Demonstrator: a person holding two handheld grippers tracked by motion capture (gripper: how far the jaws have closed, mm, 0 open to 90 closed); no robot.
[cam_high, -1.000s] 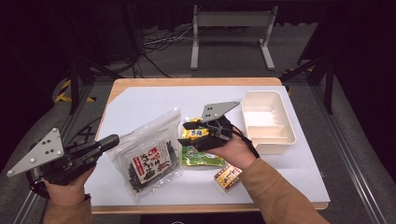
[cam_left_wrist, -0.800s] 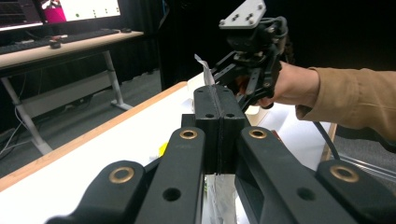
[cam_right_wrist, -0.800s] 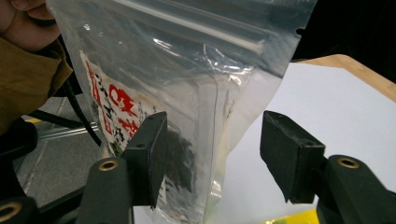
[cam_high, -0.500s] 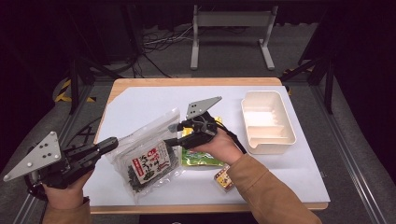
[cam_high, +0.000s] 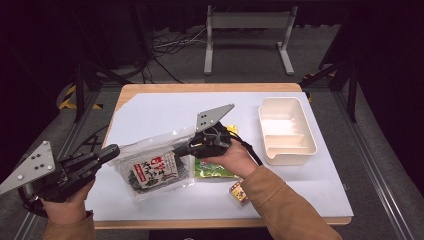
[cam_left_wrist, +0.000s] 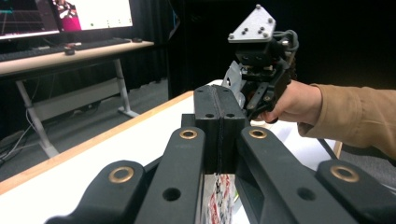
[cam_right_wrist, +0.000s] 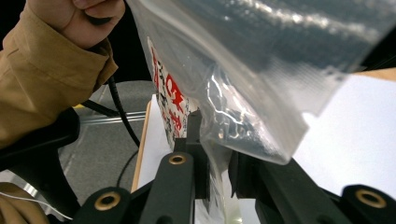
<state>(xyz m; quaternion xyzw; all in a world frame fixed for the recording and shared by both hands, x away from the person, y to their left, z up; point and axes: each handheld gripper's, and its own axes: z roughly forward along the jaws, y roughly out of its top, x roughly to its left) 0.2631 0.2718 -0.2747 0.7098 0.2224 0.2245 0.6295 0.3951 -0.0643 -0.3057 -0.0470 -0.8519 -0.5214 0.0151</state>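
Since a second ago the right gripper has crossed left from over the green packet to the bag, and the bag's top right corner has lifted. Its jaws are clamped on the bag's clear edge, as the right gripper view shows. At the bag's left corner, the left gripper is closed too; the left gripper view shows the jaws pressed together with the printed bag hanging below them. The bag sits front left on the table, beside the packet. A tray stands well apart at right
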